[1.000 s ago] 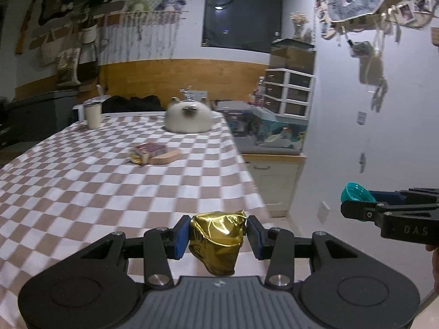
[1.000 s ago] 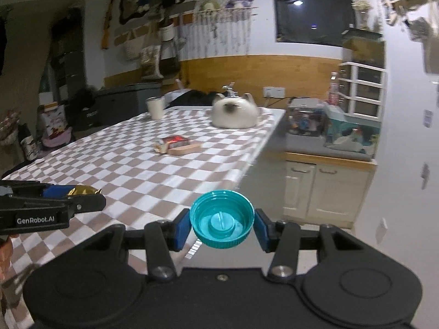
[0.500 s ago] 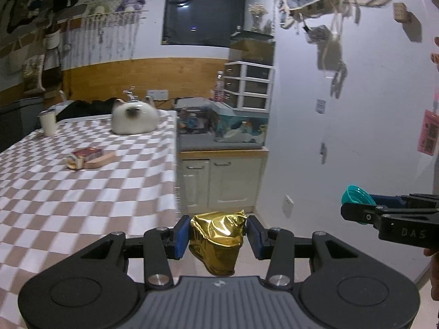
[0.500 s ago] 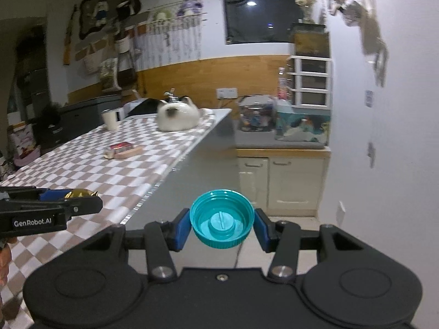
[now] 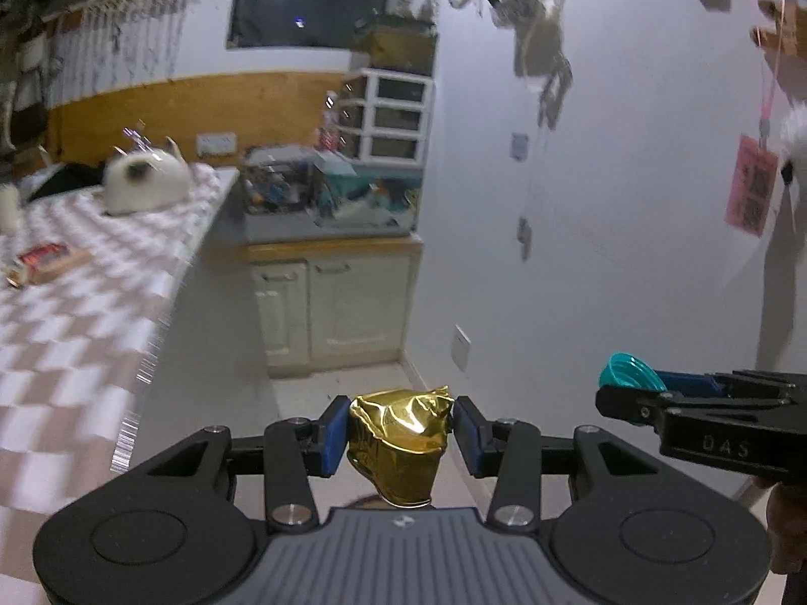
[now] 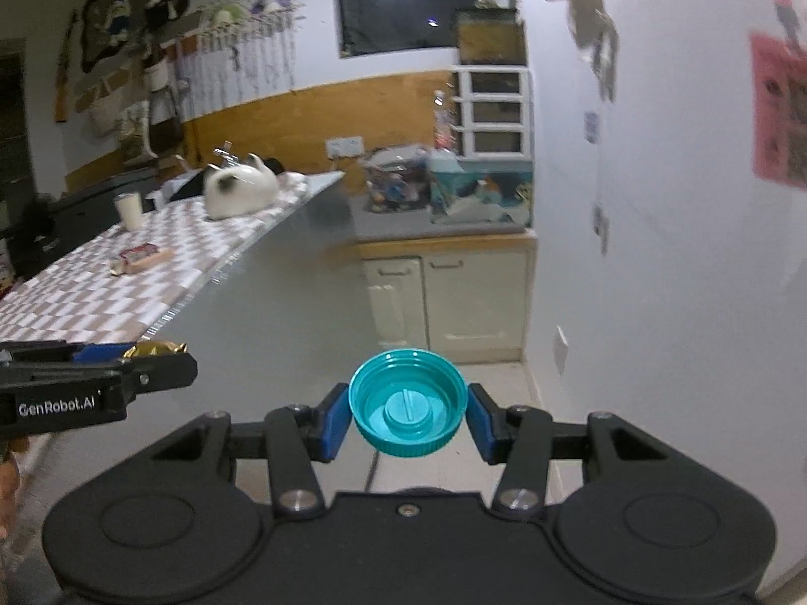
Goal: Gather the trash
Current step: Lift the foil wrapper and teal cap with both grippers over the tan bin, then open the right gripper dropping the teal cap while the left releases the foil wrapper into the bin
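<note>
Gripping crumpled gold foil (image 5: 398, 441) hanging lengthwise downward, left tongs (image 5: 401, 436); right tongs (image 6: 408, 416) clamp teal cap (image 6: 408, 401), hollow facing camera

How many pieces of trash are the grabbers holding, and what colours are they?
Gold: 1, the crumpled foil wrapper in the left gripper
Teal: 1, the plastic bottle cap in the right gripper
Total: 2

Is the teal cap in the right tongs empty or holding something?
Empty: the teal cap faces the camera open side first, showing only its bare molded centre.
</note>
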